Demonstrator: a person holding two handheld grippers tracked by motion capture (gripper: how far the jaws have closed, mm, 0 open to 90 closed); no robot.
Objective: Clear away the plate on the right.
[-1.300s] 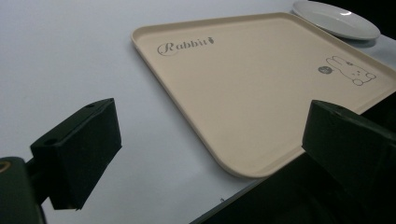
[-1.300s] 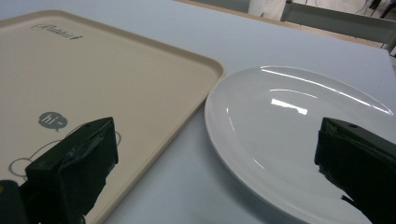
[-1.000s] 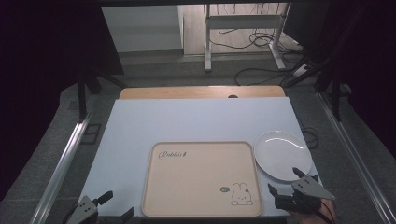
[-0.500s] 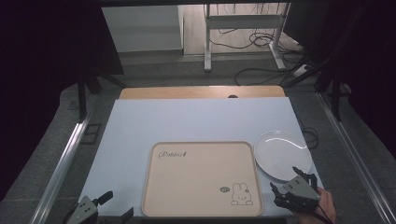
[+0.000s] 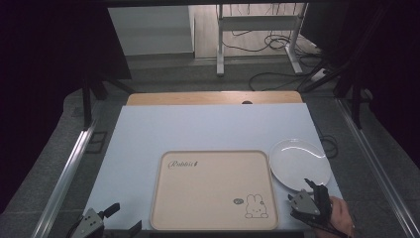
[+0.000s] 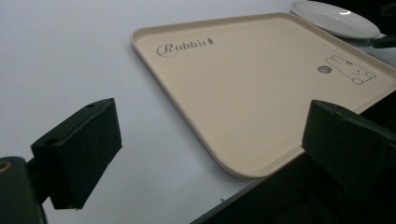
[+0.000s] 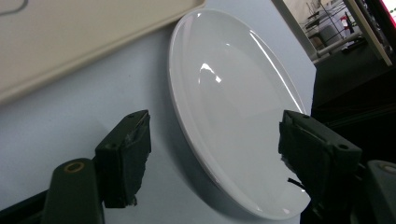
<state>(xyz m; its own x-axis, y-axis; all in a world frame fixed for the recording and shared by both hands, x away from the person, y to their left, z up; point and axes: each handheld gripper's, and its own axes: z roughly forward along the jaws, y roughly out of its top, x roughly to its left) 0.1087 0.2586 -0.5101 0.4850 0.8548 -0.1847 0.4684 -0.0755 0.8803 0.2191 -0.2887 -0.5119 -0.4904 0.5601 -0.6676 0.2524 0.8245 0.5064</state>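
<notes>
A white plate lies on the white table just right of a beige tray printed with a rabbit. My right gripper sits at the plate's near edge, held by a hand. In the right gripper view the plate lies between the jaws of the right gripper. These jaws have just been closing, and the left one still stands clear of the rim. My left gripper rests open at the table's near left corner. It faces the tray's corner with nothing between its jaws.
A wooden strip runs along the table's far edge. Metal rails flank both sides. Cables and a desk frame stand on the floor beyond. The table's bare white surface stretches behind the tray.
The right gripper's jaws have drawn closer together around the plate's near edge, staying about where they were. The left gripper, tray and plate have not moved.
</notes>
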